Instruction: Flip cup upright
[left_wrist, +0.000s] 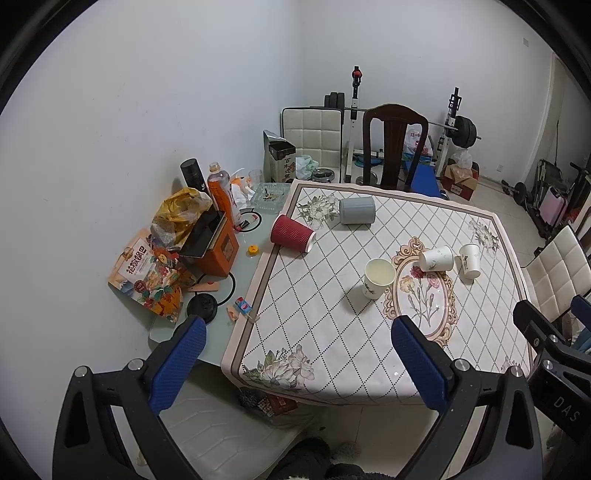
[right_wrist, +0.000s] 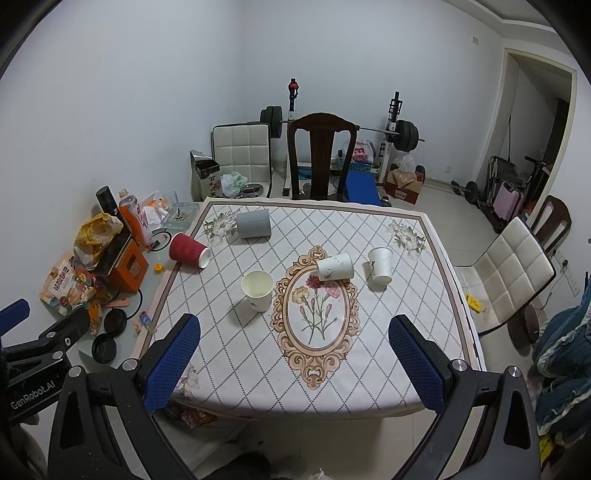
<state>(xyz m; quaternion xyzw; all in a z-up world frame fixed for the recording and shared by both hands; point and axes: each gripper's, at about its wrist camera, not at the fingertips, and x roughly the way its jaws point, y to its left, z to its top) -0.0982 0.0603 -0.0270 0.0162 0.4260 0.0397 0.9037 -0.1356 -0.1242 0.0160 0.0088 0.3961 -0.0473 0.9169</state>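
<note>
Both grippers, left gripper (left_wrist: 299, 330) and right gripper (right_wrist: 295, 330), hang over the near table edge with blue pads spread wide, gripping nothing. Further out on the tablecloth (right_wrist: 240, 354), one white cup (right_wrist: 257, 290) stands upright, a flowered cup (right_wrist: 335, 266) lies tipped beside an upside-down cup (right_wrist: 379, 266). Red cup (right_wrist: 189, 250) and grey cup (right_wrist: 253, 224) lie sideways at the far left.

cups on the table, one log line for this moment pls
left gripper open, empty | right gripper open, empty | red cup on side | grey cup on side | white cup upright
</note>
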